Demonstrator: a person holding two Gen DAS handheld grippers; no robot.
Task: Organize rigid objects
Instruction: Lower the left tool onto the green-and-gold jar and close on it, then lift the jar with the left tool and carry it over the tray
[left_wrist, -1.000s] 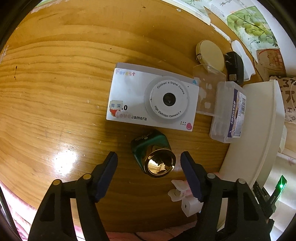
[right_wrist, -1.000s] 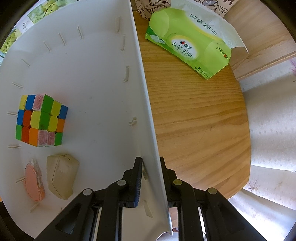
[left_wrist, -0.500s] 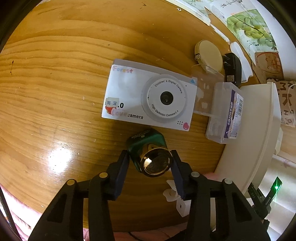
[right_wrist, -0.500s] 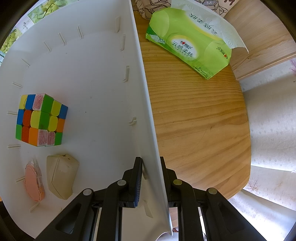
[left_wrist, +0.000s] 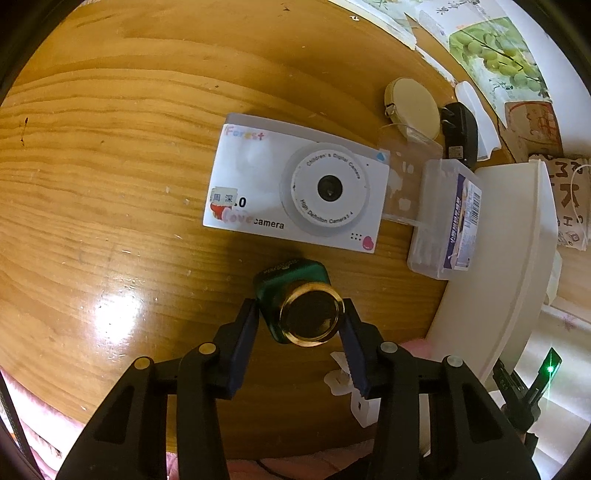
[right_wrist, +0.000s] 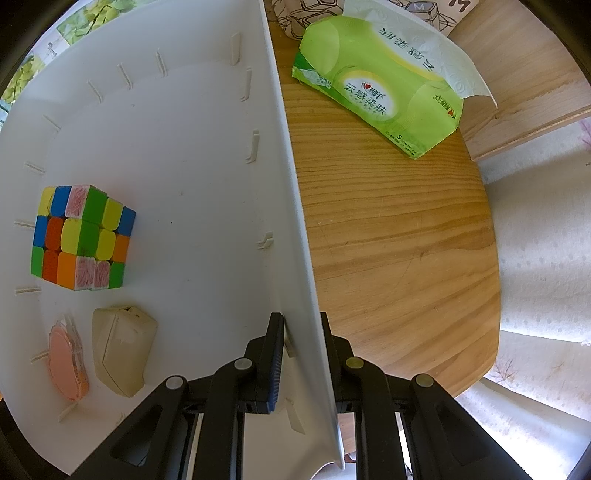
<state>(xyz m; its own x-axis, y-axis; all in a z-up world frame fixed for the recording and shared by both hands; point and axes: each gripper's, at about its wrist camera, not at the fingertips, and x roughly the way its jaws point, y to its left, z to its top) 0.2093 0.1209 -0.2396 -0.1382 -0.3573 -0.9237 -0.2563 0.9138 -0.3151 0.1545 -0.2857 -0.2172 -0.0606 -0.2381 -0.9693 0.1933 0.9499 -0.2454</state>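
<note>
Gripping the green bottle by its smooth gold cap, the left gripper risks slippage near the tabletop's edge; the right gripper clamps the white bin's wall.

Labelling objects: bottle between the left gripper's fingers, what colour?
Dark green bottle with gold cap, left wrist view.

two close, steeply downward wrist views
</note>
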